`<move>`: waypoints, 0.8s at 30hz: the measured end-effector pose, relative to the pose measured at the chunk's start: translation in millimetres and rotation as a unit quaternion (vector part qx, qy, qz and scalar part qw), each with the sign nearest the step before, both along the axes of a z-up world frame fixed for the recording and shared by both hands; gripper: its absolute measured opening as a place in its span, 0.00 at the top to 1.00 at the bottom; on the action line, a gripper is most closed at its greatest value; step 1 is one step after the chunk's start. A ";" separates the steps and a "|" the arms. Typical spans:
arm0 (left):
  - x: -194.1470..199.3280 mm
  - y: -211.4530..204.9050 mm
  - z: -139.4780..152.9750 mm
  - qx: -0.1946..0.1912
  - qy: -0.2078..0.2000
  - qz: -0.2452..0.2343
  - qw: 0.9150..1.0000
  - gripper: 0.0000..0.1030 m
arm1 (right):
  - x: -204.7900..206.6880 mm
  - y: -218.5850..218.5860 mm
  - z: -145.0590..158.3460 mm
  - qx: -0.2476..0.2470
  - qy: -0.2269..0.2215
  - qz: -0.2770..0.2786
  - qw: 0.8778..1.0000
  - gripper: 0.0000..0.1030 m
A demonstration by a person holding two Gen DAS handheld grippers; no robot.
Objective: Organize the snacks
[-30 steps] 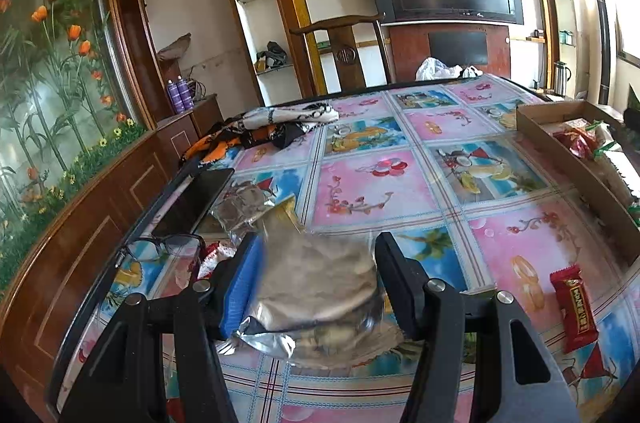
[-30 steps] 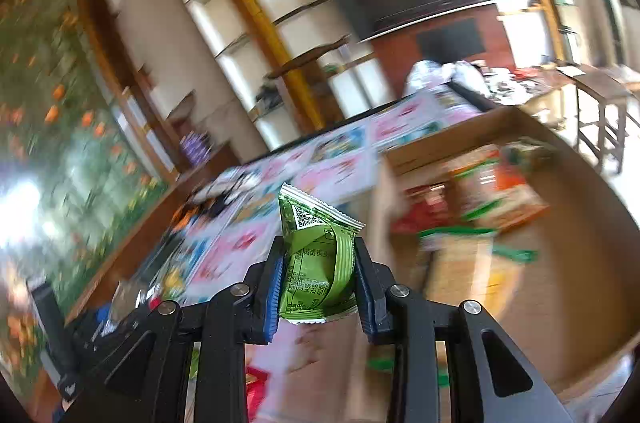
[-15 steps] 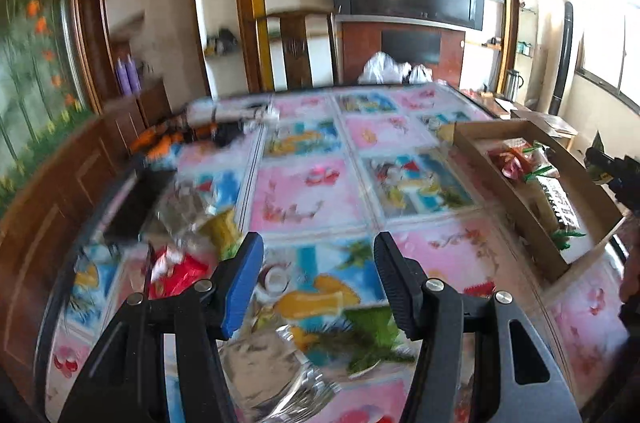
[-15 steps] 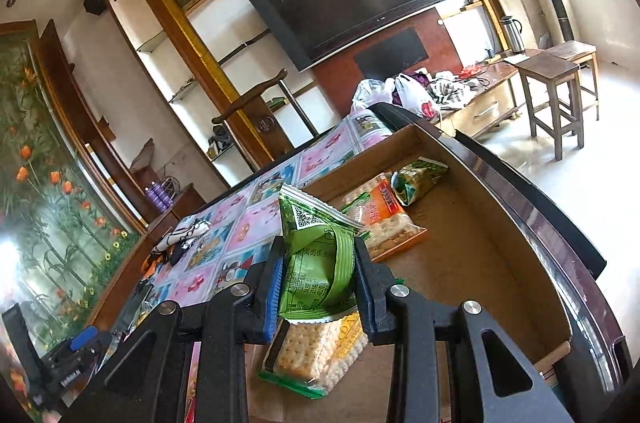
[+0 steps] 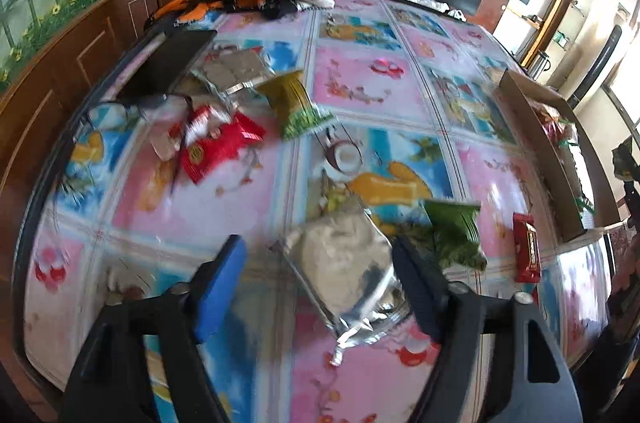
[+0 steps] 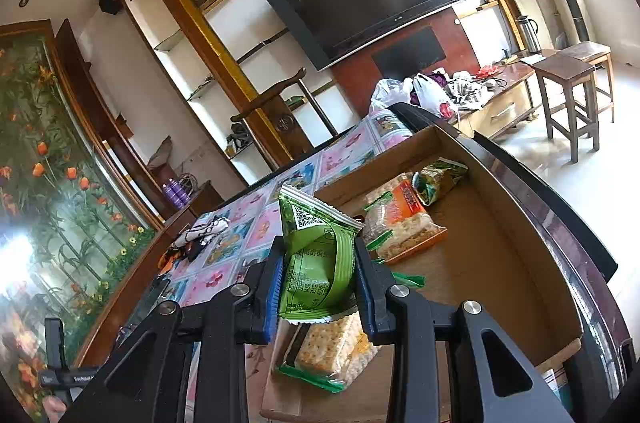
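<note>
R gripper [image 6: 316,287] clamps green snack pkt [image 6: 316,263] over cardboard box [image 6: 520,263]; cracker pkts at 2 & 6 o'clock.

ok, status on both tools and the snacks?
Left tool opening, silver pouch lies on table between its jaws. Right tool shut on green packet, over cardboard box. Nothing blocking.

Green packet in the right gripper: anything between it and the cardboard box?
Nothing visible blocks it. The green packet, clamped in the right gripper, hangs over the cardboard box. A cracker pack lies directly below and an orange cracker pack beyond; bare floor shows to the right.
</note>
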State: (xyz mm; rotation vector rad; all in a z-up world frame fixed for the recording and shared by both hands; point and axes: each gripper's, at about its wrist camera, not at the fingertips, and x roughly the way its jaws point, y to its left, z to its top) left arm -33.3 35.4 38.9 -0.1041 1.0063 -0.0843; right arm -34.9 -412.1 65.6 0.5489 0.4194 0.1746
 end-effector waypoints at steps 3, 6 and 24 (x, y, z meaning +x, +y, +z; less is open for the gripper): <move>2.3 -18.5 -8.3 0.029 0.005 -0.007 1.000 0.19 | -1.3 1.5 0.3 -0.002 -0.002 0.003 1.000 0.68; 4.6 -30.2 -17.3 0.065 -0.003 -0.001 0.998 0.19 | -1.6 2.4 0.9 -0.002 -0.003 0.003 1.000 0.68; 4.8 -21.7 -4.1 0.050 -0.043 0.010 0.998 0.44 | -4.9 2.3 1.5 -0.001 -0.008 0.007 1.000 0.68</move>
